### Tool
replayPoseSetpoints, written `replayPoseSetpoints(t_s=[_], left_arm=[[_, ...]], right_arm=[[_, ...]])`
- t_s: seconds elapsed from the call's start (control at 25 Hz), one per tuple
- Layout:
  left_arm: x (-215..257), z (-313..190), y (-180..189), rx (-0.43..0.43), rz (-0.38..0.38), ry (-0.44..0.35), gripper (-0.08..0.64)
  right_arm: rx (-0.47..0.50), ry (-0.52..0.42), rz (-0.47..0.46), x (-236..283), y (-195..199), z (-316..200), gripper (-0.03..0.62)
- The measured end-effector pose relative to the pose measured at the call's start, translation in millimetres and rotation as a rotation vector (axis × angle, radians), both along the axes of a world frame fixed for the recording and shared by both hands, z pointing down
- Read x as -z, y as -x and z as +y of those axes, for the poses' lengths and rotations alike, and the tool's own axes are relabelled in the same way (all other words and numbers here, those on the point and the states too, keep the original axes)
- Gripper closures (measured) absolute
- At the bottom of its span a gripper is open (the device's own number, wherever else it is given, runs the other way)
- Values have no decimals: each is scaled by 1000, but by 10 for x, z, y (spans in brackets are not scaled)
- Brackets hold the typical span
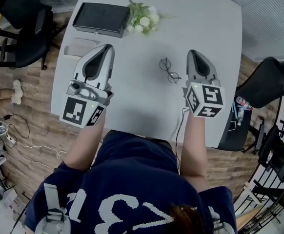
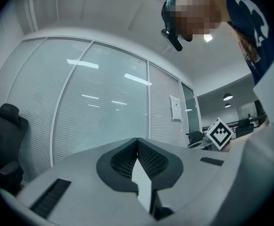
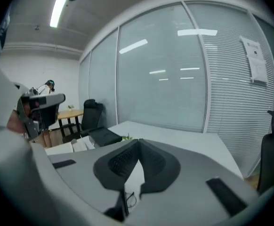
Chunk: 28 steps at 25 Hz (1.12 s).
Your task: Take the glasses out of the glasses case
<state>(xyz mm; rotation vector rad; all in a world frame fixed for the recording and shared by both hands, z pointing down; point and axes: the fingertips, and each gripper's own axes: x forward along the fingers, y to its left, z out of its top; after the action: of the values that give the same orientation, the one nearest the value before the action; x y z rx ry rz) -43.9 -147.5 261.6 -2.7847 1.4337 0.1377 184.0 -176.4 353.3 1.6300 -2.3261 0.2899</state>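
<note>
The wire-framed glasses lie unfolded on the white table, also visible low between the jaws in the right gripper view. A black rectangular case lies shut at the table's far left, and it shows in the right gripper view too. A pale flat case-like thing sits just in front of it, partly hidden by my left gripper. My left gripper hovers above the table, shut and empty. My right gripper hangs just right of the glasses, shut on nothing.
A small bunch of white flowers lies beside the black case. Black office chairs stand left and right of the table. A cable runs over the near edge. Glass partition walls lie beyond.
</note>
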Motion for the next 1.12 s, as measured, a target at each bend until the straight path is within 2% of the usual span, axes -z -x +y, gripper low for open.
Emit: replayPoseSetpoints(t_s=[0.12,0.32,0.88,1.12], left_arm=[[184,35,-4,5,4,-36,546],[399,79,4,8,4,-75,546],[497,266,-108,9,-8,-97,546],[516,375,-174,-1,-5,-105,546]], right_arm=[[-14,-100,-48,478,-51,80,568],[-44,-194,-122,929,-112,237,568],[-84,-314,-121,1397,-196,447,568],[-69,-349,-127,1523,-142,569,568]])
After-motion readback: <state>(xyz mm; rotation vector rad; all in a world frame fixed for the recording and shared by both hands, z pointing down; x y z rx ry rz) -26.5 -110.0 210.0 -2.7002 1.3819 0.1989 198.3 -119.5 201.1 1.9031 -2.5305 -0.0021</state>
